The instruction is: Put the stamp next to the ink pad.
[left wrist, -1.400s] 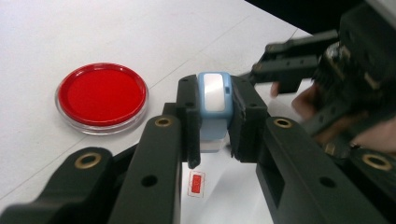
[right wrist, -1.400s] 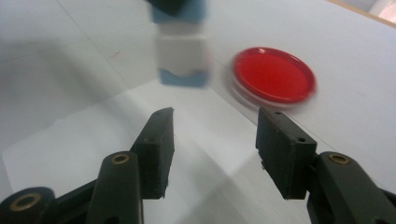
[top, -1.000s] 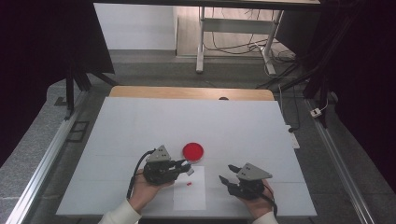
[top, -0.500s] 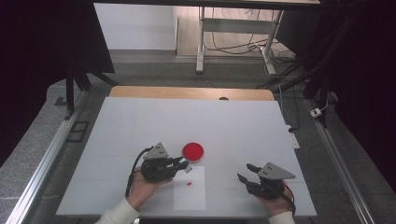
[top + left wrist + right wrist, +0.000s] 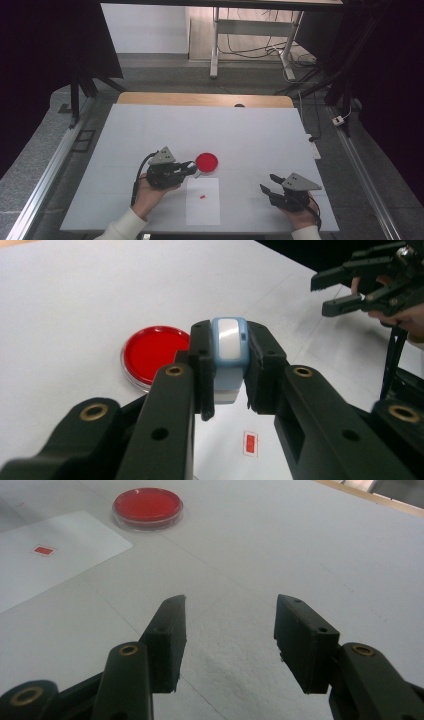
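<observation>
Currently: left tool clamped on blue-and-white device, right tool open and empty

We find the left tool [image 5: 228, 370] closed on a small pale-blue plastic device with a white face [image 5: 229, 352], gripped upright between both jaws and held just above the white table [image 5: 250, 130]. Directly beyond it sits a round red shallow dish with a clear rim [image 5: 152, 352], close to the jaw tips. Below the device lies a white paper sheet [image 5: 202, 205] carrying a small red rectangular mark [image 5: 202, 196]. We note the right tool [image 5: 227, 630] standing partly open with nothing between its jaws, well apart from the left tool, over bare table near the right front edge.
</observation>
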